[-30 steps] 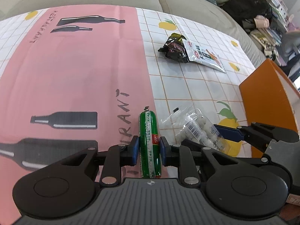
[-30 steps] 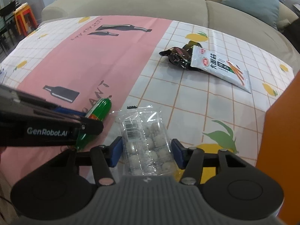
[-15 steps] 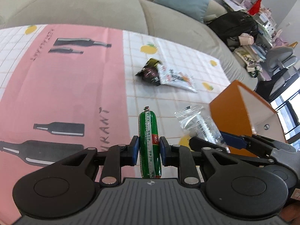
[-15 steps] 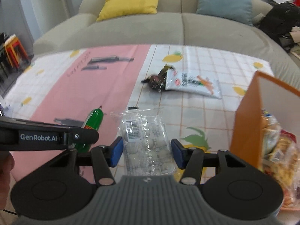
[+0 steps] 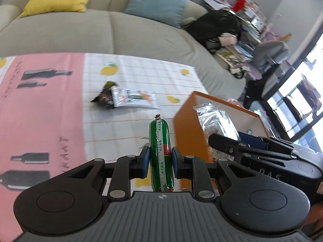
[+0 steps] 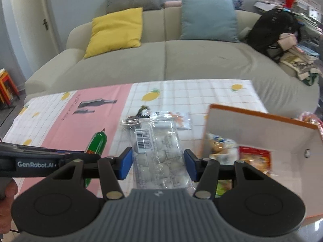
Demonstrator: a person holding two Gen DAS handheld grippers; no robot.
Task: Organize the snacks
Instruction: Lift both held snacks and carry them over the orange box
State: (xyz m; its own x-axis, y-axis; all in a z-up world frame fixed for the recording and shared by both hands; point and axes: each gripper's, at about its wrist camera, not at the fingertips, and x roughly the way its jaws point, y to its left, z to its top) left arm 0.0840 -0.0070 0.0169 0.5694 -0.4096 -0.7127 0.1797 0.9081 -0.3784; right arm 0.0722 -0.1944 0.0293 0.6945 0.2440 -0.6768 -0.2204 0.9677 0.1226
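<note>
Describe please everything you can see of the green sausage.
The green sausage is a slim stick in glossy green plastic wrap with a white printed strip and a small red label, its far end crimped by a clip. It is clamped at mid-length between the blue pads of the left gripper, lifted off the tablecloth, pointing away from the camera.

Green sausage (image 5: pixel 161 151), clear candy pack (image 6: pixel 156 153)

Looked like someone's living room: a big beige sofa (image 6: pixel 181 60) with yellow (image 6: pixel 115 30) and blue cushions (image 6: pixel 208 18), a door (image 6: pixel 30 20), and a worktop under a picnic-style tablecloth (image 6: pixel 181 92).
</note>
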